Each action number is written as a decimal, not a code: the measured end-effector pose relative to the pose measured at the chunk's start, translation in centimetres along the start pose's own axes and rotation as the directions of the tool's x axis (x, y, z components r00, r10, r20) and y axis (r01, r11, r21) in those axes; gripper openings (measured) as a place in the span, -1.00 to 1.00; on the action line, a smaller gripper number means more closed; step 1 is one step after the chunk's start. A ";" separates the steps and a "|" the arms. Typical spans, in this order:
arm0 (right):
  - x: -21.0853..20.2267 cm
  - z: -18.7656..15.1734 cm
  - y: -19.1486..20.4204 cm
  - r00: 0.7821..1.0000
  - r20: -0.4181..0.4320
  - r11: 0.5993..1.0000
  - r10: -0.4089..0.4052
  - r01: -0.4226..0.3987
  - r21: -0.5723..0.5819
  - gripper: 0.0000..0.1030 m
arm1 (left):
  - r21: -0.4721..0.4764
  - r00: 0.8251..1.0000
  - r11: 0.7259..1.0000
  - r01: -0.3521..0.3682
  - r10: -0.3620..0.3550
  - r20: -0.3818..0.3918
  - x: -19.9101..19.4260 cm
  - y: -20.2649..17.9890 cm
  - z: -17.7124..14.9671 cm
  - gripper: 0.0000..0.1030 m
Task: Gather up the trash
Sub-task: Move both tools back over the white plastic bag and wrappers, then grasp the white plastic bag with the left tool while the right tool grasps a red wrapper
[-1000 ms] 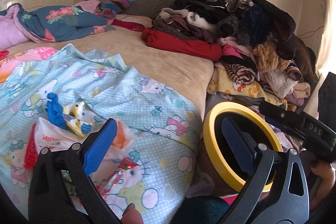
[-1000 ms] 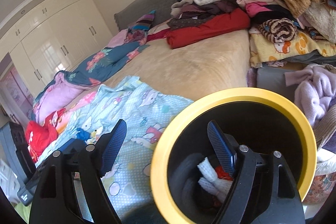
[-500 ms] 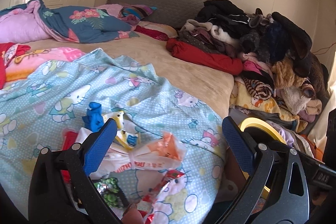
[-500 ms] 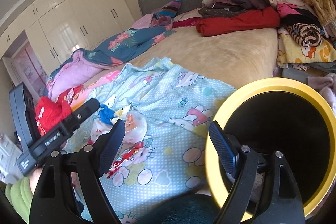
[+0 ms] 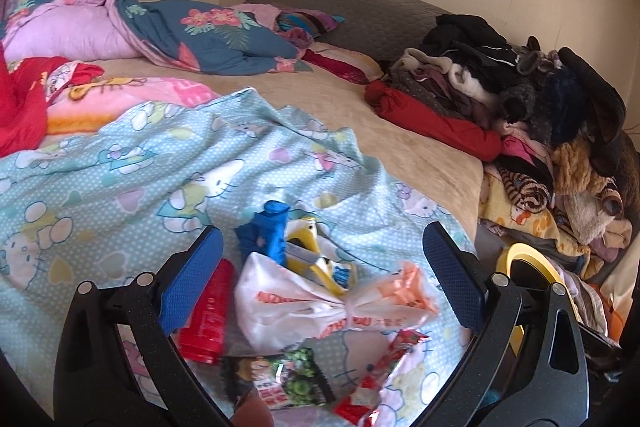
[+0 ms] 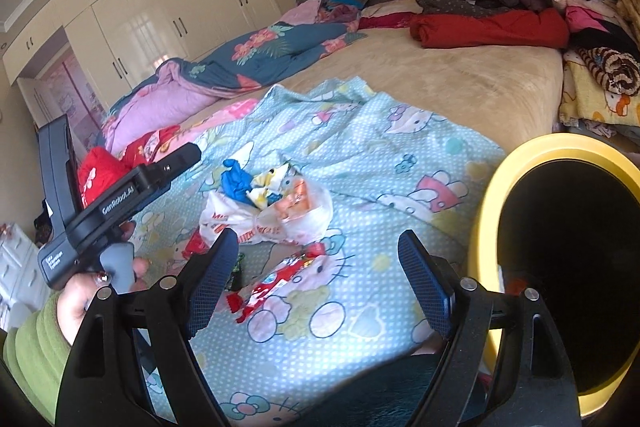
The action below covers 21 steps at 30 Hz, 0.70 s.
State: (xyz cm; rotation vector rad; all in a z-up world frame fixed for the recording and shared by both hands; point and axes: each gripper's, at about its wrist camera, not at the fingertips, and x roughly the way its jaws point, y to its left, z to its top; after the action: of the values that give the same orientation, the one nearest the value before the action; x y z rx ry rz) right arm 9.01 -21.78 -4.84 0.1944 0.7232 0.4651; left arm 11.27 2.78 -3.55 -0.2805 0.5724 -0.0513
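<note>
A heap of trash lies on the light-blue cartoon-cat blanket (image 5: 120,187): a knotted white plastic bag (image 5: 320,307), a crumpled blue piece (image 5: 268,231), a red packet (image 5: 206,319), a green snack wrapper (image 5: 280,383) and a red-white wrapper (image 5: 384,371). My left gripper (image 5: 320,233) hangs open just above the heap, touching nothing. My right gripper (image 6: 316,239) is open too, a little short of the white bag (image 6: 272,215), over the red-white wrapper (image 6: 276,283). The yellow-rimmed black bin (image 6: 492,219) stands at the bed's edge, to the right.
A tall pile of clothes (image 5: 520,99) fills the bed's right side, and a floral quilt (image 5: 200,35) lies at the back left. A hand (image 6: 88,299) in a green sleeve holds the left tool's black handle (image 6: 120,195). White wardrobes (image 6: 160,7) line the far wall.
Both views have swung left, from the bin to the trash heap. The bin has slid to the right edge of each view. Both grippers stayed open.
</note>
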 end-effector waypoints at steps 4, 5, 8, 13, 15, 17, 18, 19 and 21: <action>1.1 -0.3 0.8 1.000 -0.027 1.000 0.001 -0.001 -0.006 0.54 | -0.013 1.000 1.000 -0.022 0.022 -0.011 0.2 1.5 0.1 0.78; 1.4 -0.3 0.9 0.999 -0.032 1.000 0.001 -0.001 -0.005 0.54 | -0.016 0.999 1.000 -0.027 0.026 -0.018 0.3 2.0 0.1 0.78; 2.2 -0.5 1.3 0.999 -0.049 1.000 0.002 -0.002 0.000 0.54 | -0.024 0.998 0.999 -0.038 0.037 -0.043 0.8 2.9 -0.1 0.78; 3.6 -0.8 2.0 0.997 -0.077 1.000 -0.005 0.004 -0.005 0.54 | -0.031 0.996 0.999 -0.031 0.028 -0.089 1.5 3.9 -0.5 0.60; 4.3 -0.9 2.3 0.996 -0.094 1.000 -0.006 0.005 -0.007 0.54 | -0.043 0.993 0.999 -0.016 0.011 -0.115 1.8 4.3 -0.7 0.47; 5.0 -1.0 2.5 0.994 -0.106 1.000 -0.007 0.007 -0.007 0.54 | -0.052 0.990 0.999 -0.005 -0.002 -0.139 2.3 4.4 -0.9 0.27; 5.3 -1.1 2.6 0.993 -0.114 1.000 -0.009 0.008 -0.005 0.54 | -0.059 0.988 0.998 -0.001 -0.008 -0.154 2.5 4.6 -1.1 0.22; 5.6 -1.2 2.6 0.992 -0.122 1.000 -0.007 0.007 0.000 0.54 | -0.064 0.987 0.998 0.003 -0.013 -0.162 2.6 4.7 -1.1 0.15; 6.4 -1.3 2.7 0.989 -0.145 1.000 -0.004 0.005 0.007 0.54 | -0.072 0.984 0.997 0.006 -0.019 -0.179 2.9 4.9 -1.3 0.06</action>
State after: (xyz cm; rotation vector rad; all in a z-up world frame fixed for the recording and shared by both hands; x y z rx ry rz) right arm 11.38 -16.39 -8.68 0.1673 0.8674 0.4760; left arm 12.88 6.75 -7.49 -0.3508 0.7525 -0.0687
